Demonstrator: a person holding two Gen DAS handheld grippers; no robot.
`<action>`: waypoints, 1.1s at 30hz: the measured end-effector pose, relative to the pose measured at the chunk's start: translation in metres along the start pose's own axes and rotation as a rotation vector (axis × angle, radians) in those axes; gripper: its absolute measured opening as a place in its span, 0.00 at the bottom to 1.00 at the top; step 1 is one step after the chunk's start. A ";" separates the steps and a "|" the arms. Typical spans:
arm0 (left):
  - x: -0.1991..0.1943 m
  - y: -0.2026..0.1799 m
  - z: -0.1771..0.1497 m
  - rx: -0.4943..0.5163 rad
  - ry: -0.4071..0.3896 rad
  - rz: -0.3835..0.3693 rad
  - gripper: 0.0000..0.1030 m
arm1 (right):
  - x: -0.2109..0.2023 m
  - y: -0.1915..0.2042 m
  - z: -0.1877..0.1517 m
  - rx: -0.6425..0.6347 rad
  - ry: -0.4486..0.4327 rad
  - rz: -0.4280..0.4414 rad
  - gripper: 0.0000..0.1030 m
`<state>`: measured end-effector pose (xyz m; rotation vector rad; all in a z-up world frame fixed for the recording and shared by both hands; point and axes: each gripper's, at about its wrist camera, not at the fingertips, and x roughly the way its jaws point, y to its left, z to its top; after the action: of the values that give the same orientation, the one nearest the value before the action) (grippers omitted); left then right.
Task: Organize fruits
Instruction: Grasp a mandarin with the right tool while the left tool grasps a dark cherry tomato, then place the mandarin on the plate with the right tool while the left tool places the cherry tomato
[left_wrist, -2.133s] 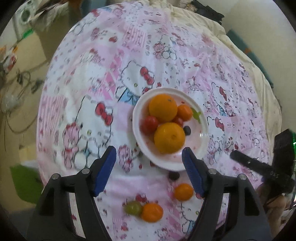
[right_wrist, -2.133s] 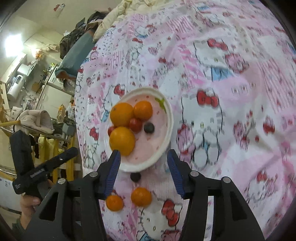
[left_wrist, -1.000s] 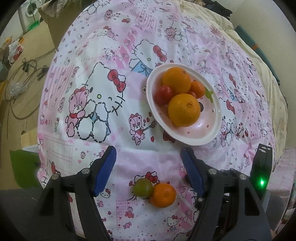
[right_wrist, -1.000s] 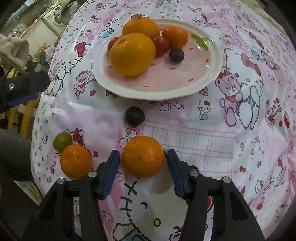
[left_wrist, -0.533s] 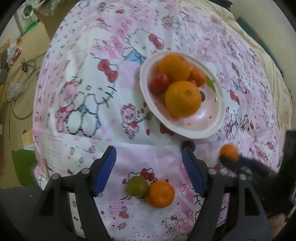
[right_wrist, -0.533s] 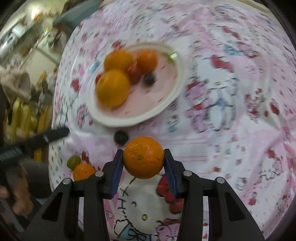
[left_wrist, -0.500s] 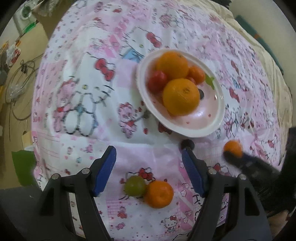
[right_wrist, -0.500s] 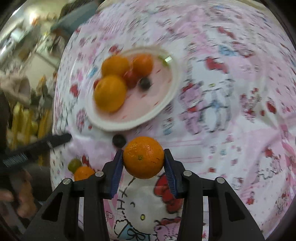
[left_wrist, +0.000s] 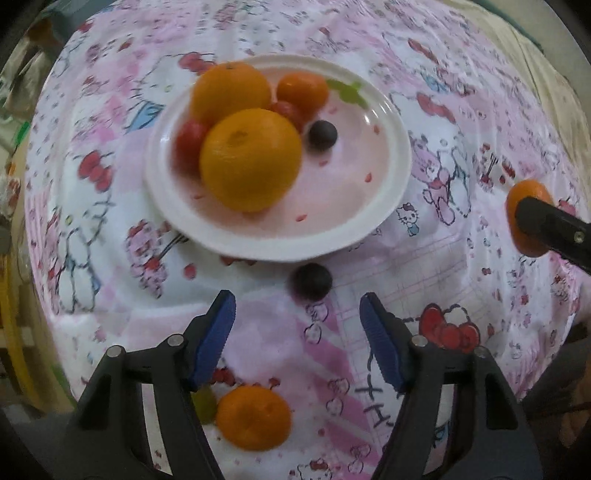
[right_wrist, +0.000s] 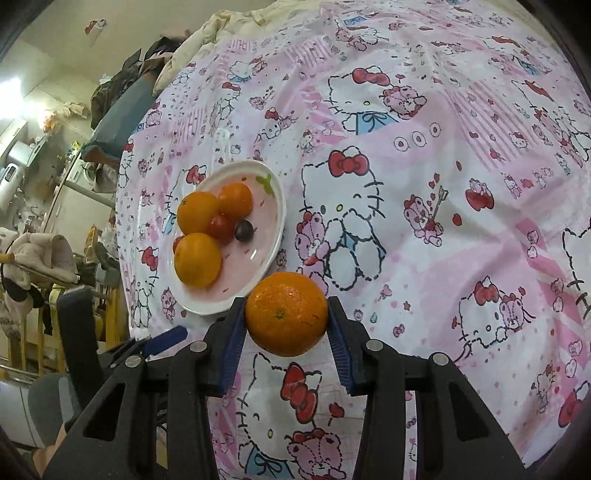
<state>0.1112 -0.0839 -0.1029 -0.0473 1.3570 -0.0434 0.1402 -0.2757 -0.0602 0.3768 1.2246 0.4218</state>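
Around the white, pink-centred plate with red flecks lie a pink-and-white cartoon-cat cloth, orange fruit and red tomatoes on it, a dark purple grape just beside, and blue-padded black grippers.

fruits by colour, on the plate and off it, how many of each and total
orange: 5 (three on the plate, one on the cloth, one in the right gripper)
red: 2 (both on the plate)
dark: 2 (one on the plate, one off)
green: 1
total: 10
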 end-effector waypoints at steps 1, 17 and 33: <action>0.005 -0.002 0.002 0.008 0.012 0.000 0.51 | 0.000 -0.001 0.000 0.002 0.001 0.000 0.43; 0.007 -0.005 0.004 0.031 0.006 -0.026 0.18 | 0.000 0.009 -0.004 -0.055 0.014 0.004 0.43; -0.046 0.075 -0.014 -0.182 -0.075 -0.084 0.18 | 0.013 0.003 0.001 -0.028 0.043 -0.033 0.43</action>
<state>0.0883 -0.0063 -0.0656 -0.2566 1.2809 0.0117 0.1445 -0.2669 -0.0687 0.3249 1.2636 0.4205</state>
